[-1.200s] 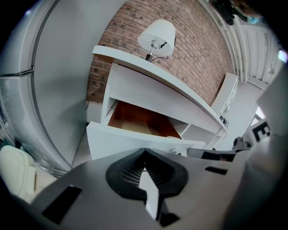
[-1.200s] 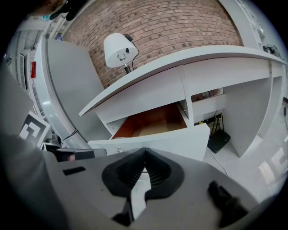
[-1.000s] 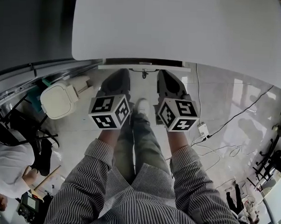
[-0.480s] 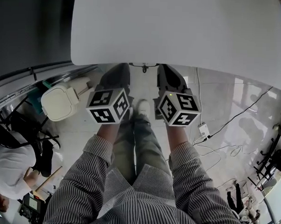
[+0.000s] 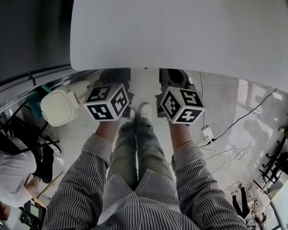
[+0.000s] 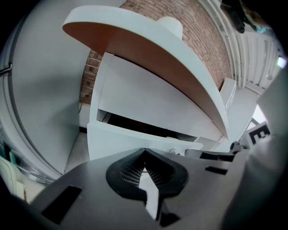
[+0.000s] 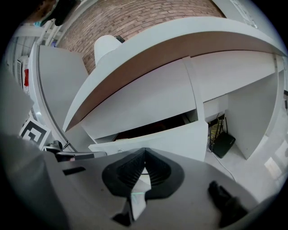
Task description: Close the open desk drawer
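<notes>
Both arms reach straight forward, side by side, up the middle of the head view, their striped sleeves point(image 5: 91, 167) ending short of the bare wrists point(image 5: 106, 129). The left gripper point(image 6: 144, 157) sits left of centre there, its marker cube point(image 5: 106, 102) facing up. The right gripper point(image 7: 144, 157) sits just right of centre and level with it. The two are near each other but apart. Each gripper's jaws are pressed together at the tips, with nothing between them.

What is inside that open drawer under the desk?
Only a dark gap shows above the white drawer front. Nothing inside it can be made out, because the front and the desk top cover the rest.
</notes>
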Motion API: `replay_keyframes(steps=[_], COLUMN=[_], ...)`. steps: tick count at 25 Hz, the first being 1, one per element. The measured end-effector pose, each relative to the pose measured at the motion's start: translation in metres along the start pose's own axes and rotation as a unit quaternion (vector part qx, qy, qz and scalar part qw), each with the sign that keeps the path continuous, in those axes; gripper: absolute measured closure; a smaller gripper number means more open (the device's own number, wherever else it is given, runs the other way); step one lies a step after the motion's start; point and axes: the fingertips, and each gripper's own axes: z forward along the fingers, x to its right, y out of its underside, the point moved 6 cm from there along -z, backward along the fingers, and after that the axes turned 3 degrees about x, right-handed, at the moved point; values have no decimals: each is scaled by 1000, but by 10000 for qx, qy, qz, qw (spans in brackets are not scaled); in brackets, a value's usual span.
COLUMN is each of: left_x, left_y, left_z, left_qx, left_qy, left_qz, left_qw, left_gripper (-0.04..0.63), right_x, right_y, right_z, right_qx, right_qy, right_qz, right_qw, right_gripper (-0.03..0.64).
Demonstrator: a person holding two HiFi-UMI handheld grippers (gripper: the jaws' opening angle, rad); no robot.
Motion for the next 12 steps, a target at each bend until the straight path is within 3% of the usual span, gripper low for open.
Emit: replay_keyframes(steps=[12], left_x=[-3], left_y=[-5], left_z=[6], left_qx=[-40], left_qy=[96], left_qz=[2], left_qw=[9999], left_gripper=[583], right_x=[1], right_y=[-2], right_z=[6], right_qx=[113], right_qy=[84], right_qz=[168], right_qw=[9998], right_gripper=[600])
